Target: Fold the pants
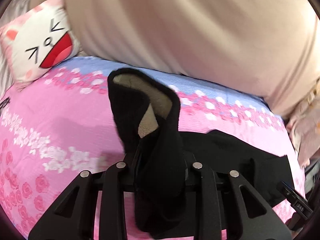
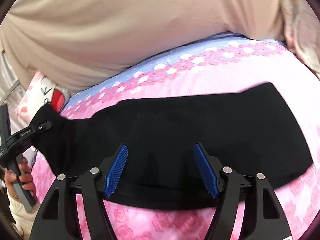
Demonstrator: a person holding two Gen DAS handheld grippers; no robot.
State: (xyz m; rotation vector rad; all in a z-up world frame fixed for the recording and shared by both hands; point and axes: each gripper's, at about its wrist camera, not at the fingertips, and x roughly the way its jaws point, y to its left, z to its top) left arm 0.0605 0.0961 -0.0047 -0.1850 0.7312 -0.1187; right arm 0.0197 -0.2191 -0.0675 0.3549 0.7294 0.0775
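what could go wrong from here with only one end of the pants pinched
1. The left gripper is shut on a bunched leg cuff of the black fleece-lined pants; if it holds one layer only, the leg may slip or unroll.
2. The right gripper is open above the cloth, so lifting the cuff could drag the rest across the pink floral bedsheet and skew the fold.

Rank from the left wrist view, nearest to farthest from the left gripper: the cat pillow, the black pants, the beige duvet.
1. black pants, clamped in the left gripper
2. cat pillow, upper left
3. beige duvet, across the top; nearly level with the pillow, so that order is uncertain
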